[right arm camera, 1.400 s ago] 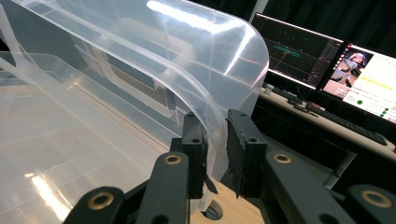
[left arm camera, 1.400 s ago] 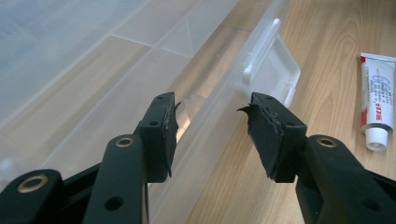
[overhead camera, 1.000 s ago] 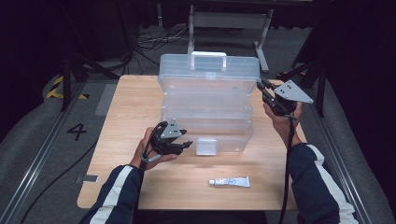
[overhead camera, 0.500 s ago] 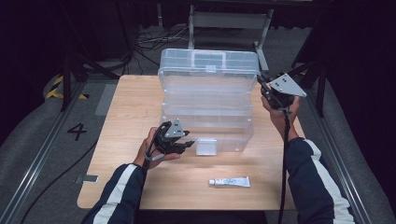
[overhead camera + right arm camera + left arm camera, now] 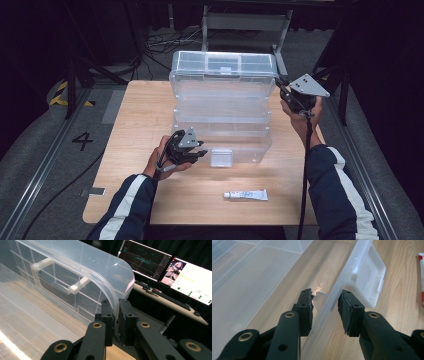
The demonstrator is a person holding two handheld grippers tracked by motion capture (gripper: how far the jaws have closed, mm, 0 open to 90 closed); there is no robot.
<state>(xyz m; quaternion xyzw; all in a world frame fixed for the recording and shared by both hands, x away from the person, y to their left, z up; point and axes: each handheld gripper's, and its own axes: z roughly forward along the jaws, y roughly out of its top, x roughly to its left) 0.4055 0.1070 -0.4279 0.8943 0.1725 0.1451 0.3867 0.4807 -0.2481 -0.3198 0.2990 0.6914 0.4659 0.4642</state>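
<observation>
From above, a clear plastic storage box (image 5: 222, 135) sat open on the pale wooden table (image 5: 130, 120), its lid (image 5: 223, 72) standing upright at the twelve o'clock side. The person's left hand (image 5: 162, 157), in a dark sleeve with a white stripe, lay low at about eight o'clock from the box's middle, holding the left gripper (image 5: 202, 152) level and pointing toward three o'clock at the near wall. The right hand (image 5: 300, 112) was raised at two o'clock, its forearm rising steeply, with the right gripper (image 5: 279, 86) at the lid's right edge under its grey three-cornered plate. A small white tube (image 5: 245, 195) lay flat on the table at five o'clock, well apart from the box.

In the left gripper view, the two black, matt jaws straddled the thin translucent front wall (image 5: 337, 297) of the box, one jaw inside and one outside. They had just been closing on it; a narrow gap showed on each side, so the pads were not yet pressing. A frosted, squarish latch flap (image 5: 368, 280) hung off the wall at one o'clock, with wood grain beyond.

In the right gripper view, the jaws were clenched on the lid's rounded, glossy corner rim (image 5: 116, 298), the pads tight against the plastic. The lid's moulded handle (image 5: 56, 272) and ribbed panels ran off toward ten o'clock.
</observation>
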